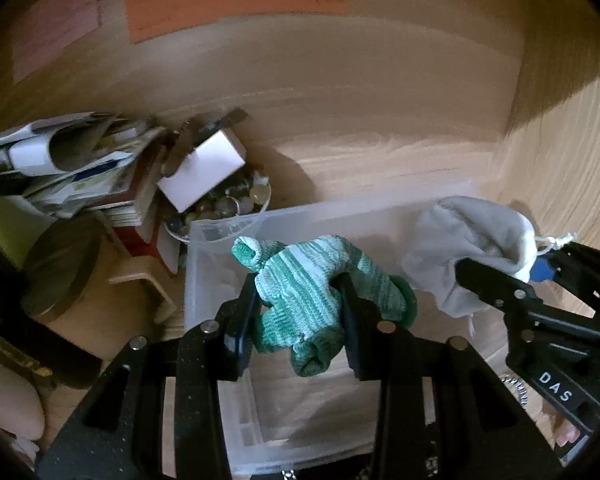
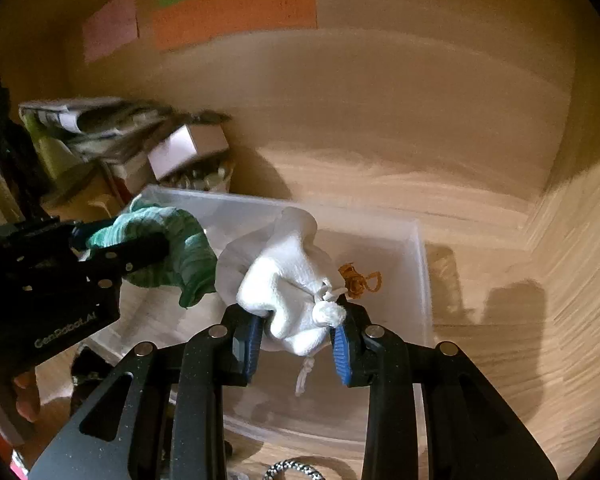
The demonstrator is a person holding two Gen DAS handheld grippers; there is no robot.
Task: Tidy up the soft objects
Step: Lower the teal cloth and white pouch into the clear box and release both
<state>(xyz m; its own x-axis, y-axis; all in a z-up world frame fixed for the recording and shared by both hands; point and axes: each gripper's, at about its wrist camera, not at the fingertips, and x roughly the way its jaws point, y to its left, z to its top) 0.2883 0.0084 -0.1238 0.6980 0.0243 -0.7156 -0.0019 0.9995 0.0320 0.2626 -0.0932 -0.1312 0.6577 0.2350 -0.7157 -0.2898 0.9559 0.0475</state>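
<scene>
My left gripper (image 1: 298, 304) is clamped on a green-and-white knitted cloth (image 1: 300, 280), ribbed and bunched, which bulges from between the fingers toward 12 o'clock and hangs over the clear plastic bin (image 1: 208, 272). My right gripper (image 2: 298, 330) pinches a white drawstring pouch (image 2: 284, 280), soft and crumpled, its knotted cord (image 2: 328, 314) against the blue pad at 3 o'clock. The pouch sits above the same translucent, rectangular bin (image 2: 420, 280). In the right wrist view a tangle of orange rubber bands (image 2: 358, 280) lies on the bin's floor, at 1 o'clock from the pouch. At 10 o'clock beyond the bin, a bowl of coins (image 1: 236, 204) stands beside stacked papers (image 1: 60, 168), with a white box (image 1: 204, 174) propped on it.
</scene>
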